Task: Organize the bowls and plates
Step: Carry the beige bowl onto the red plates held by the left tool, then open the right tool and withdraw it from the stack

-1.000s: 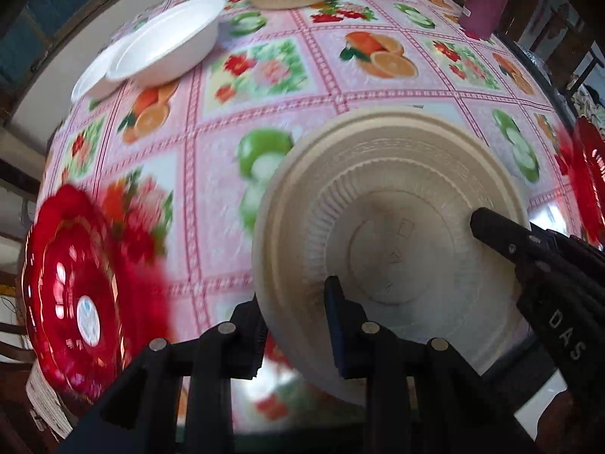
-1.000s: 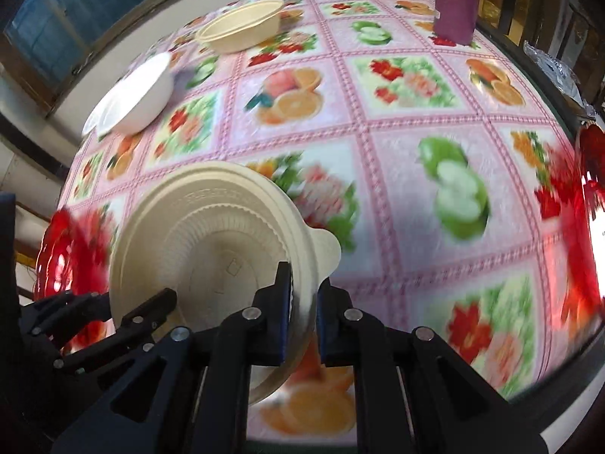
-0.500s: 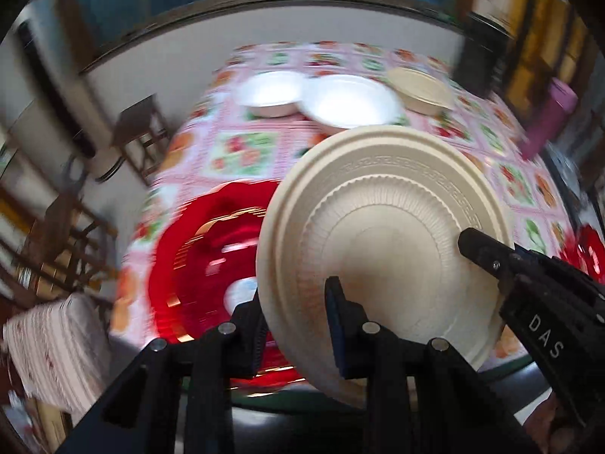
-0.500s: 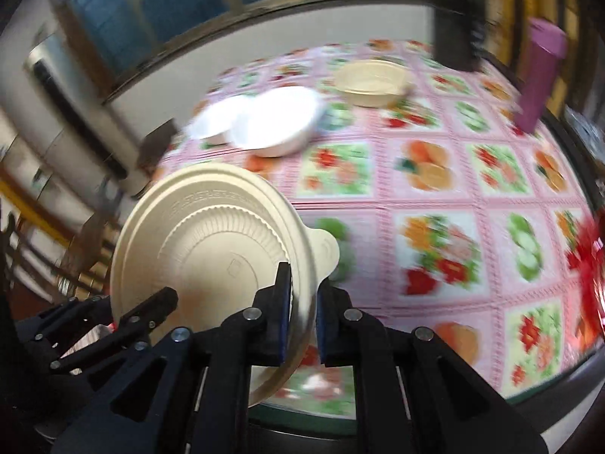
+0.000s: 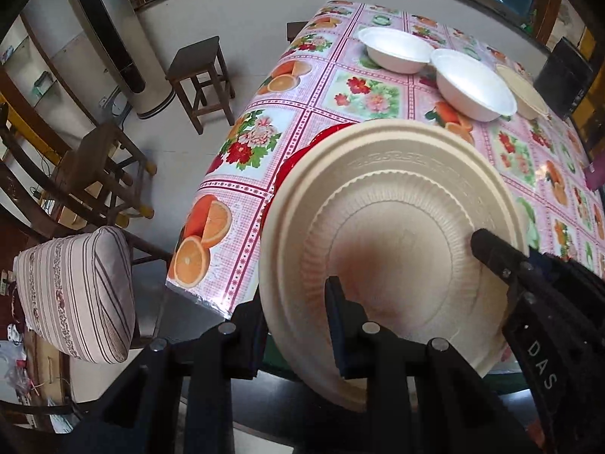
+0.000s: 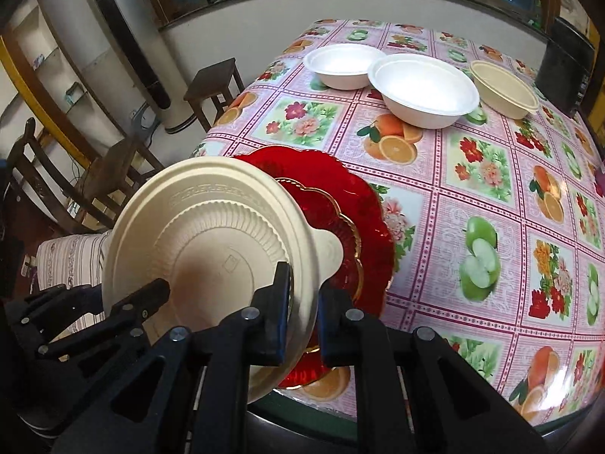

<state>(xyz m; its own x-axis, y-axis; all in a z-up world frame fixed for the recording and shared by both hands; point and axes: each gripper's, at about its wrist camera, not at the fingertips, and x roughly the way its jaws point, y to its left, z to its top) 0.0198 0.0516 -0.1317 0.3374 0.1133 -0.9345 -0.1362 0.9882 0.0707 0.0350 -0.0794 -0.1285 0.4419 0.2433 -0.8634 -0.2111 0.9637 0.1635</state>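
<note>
I have the table under its pink fruit-print oilcloth spread across most of the right wrist view, and I read it as the sorting surface: like goes with like. Nearest me at the corner lies the red scalloped plate, flat on the cloth, partly hidden by what I carry. Toward the far end two white bowls sit rim to rim, and just beside them stands a beige bowl, upright and alone; I judge that one to be the mate of my load, so the far end looks like the bowl zone.

The beige bowl I hold hangs above the table's near corner, over the red plate, tipped so its ribbed underside faces both cameras. I carry it two-handed because it is wide and light-walled; one pinch on the rim would let it swing. My right gripper is clamped narrow on the rim beside the small tab handle, one finger inside, one outside. My left gripper pinches the opposite rim the same way, nearly closed on the thin wall.

Next, I think, it wants nesting into its twin, and a skewed release could tip it
</note>
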